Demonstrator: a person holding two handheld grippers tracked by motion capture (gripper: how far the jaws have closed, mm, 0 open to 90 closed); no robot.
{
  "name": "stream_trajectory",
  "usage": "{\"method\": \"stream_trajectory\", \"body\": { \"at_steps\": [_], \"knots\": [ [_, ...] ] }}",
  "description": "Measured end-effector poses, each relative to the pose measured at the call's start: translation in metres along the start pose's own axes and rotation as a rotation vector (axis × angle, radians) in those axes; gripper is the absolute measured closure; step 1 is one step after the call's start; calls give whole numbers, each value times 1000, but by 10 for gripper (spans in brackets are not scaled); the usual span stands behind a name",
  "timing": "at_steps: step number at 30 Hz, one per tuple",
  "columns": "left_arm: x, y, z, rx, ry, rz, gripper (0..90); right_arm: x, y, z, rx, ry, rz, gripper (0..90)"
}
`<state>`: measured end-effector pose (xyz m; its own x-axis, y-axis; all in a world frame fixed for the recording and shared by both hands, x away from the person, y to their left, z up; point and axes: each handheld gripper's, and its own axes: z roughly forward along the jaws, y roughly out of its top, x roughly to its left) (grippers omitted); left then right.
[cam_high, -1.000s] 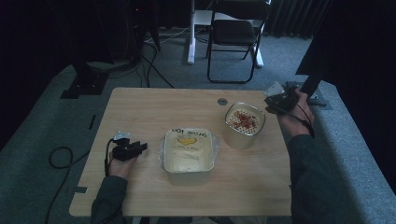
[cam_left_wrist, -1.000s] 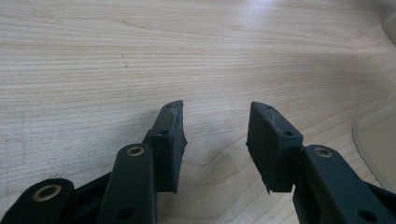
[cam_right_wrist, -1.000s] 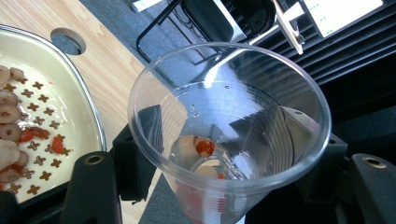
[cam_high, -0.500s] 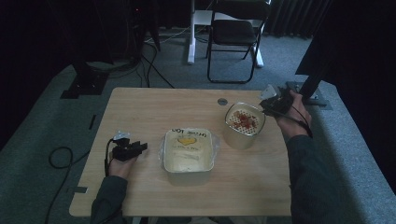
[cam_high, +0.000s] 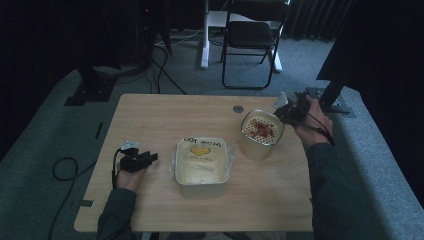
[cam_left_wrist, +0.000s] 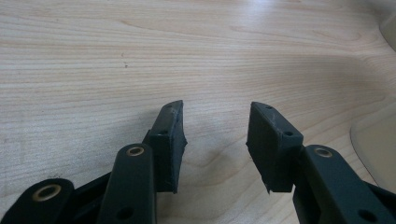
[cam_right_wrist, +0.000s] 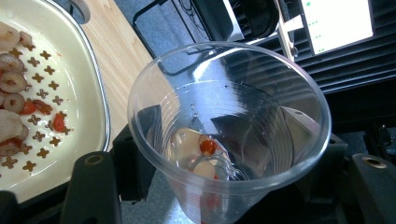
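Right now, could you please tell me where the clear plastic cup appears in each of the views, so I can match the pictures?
High view: the clear plastic cup is at the far right of the table, in the right gripper, small and hard to make out.
Left gripper view: not in it.
Right gripper view: the cup sits centre frame between the jaws, a few food pieces at its bottom.
Shared landmark: the perforated strainer bowl beside the cup.

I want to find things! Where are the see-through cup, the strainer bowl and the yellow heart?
clear cup (cam_right_wrist: 261, 116), right gripper view, inner wall.
strainer bowl (cam_high: 260, 145), high view, outer side.
yellow heart (cam_high: 199, 149), high view, middle.
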<state>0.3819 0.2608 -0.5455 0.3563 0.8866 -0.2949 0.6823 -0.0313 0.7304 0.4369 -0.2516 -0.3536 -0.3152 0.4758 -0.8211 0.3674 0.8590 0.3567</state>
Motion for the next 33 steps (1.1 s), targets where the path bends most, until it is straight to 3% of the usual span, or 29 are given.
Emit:
{"method": "stream_trajectory", "body": {
  "at_steps": [14, 33],
  "knots": [
    [0, 0, 0, 0, -1, -1, 566, 2, 6, -3, 24, -30, -81, 334],
    [0, 0, 0, -1, -2, -2, 566, 10, 17, -8, 69, -73, -266, 335]
  ]
}}
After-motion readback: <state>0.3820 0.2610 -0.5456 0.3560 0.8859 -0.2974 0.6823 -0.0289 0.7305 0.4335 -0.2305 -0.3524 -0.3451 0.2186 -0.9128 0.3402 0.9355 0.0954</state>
